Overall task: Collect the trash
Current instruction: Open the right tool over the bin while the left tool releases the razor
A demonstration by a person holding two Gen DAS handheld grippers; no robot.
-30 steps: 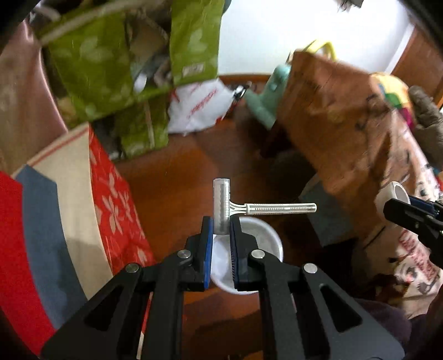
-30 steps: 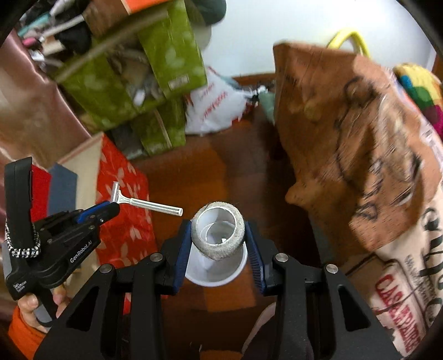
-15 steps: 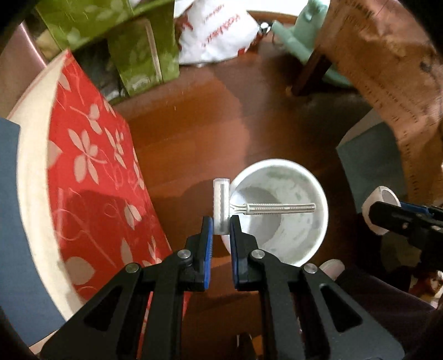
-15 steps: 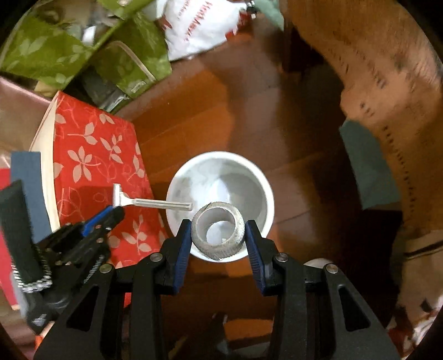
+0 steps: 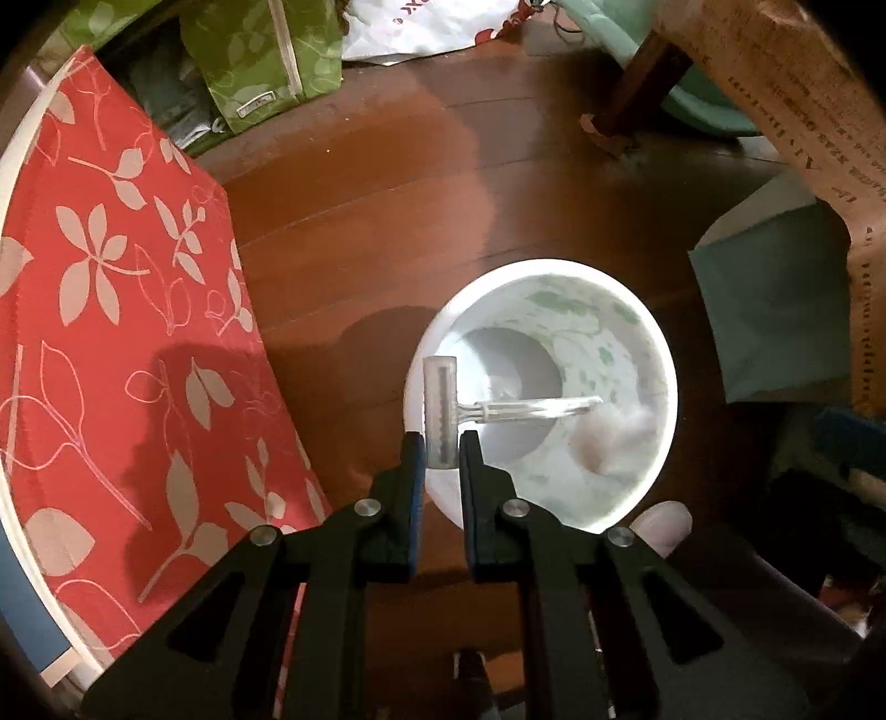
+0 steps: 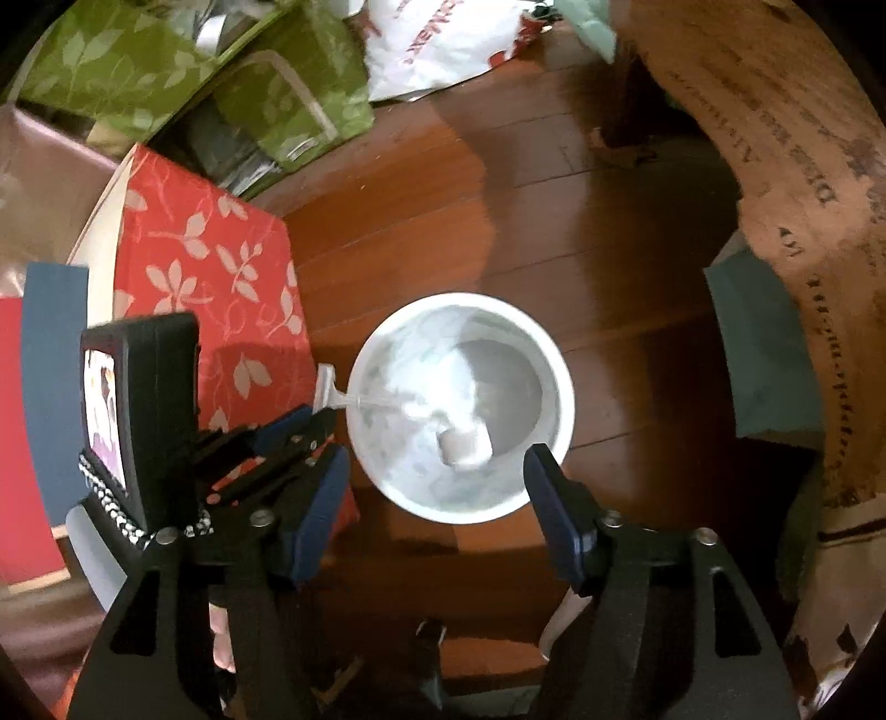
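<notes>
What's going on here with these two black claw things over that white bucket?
A person is collecting trash with a handheld claw in each hand, over a white bin on the wooden floor. The left claw grips a disposable razor by its head, the handle reaching over the bin's opening. The right claw is open and holds nothing; a blurred tape roll shows inside the bin below it, apparently just dropped. The razor looks likely to go in next.

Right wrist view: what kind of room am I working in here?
Probably a cluttered room in a home, used for storage. A wooden floor, green shopping bags, a white plastic bag and a red floral cloth surround the white bin.
</notes>
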